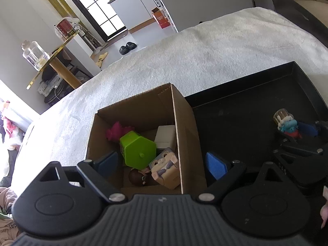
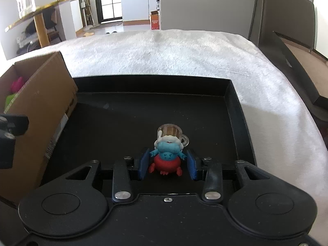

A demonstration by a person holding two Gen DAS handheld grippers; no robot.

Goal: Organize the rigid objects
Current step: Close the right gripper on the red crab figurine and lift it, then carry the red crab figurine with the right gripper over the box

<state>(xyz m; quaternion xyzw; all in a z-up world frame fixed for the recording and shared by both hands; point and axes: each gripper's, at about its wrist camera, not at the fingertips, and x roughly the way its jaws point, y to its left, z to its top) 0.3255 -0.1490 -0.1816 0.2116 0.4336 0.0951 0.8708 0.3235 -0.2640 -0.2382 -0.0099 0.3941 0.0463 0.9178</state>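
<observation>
A small blue and red figurine [image 2: 167,156] with a clear mug on its head stands in the black tray [image 2: 231,102]. My right gripper [image 2: 168,165] has its blue pads on either side of the figurine, close to it; I cannot tell if they press it. The figurine also shows in the left wrist view [image 1: 288,126]. My left gripper [image 1: 162,165] is open above the cardboard box [image 1: 184,123]. The box holds a green hexagonal pot [image 1: 138,150], a pink toy [image 1: 115,132], a white block [image 1: 165,136], a grey animal box [image 1: 167,167] and a dark brown round toy [image 1: 137,177].
Box and tray sit side by side on a white fluffy blanket [image 2: 164,51], the box to the tray's left. A dark headboard [image 2: 287,20] is at the right. A gold-edged table with a glass jar [image 1: 34,55] stands beyond the bed at the left.
</observation>
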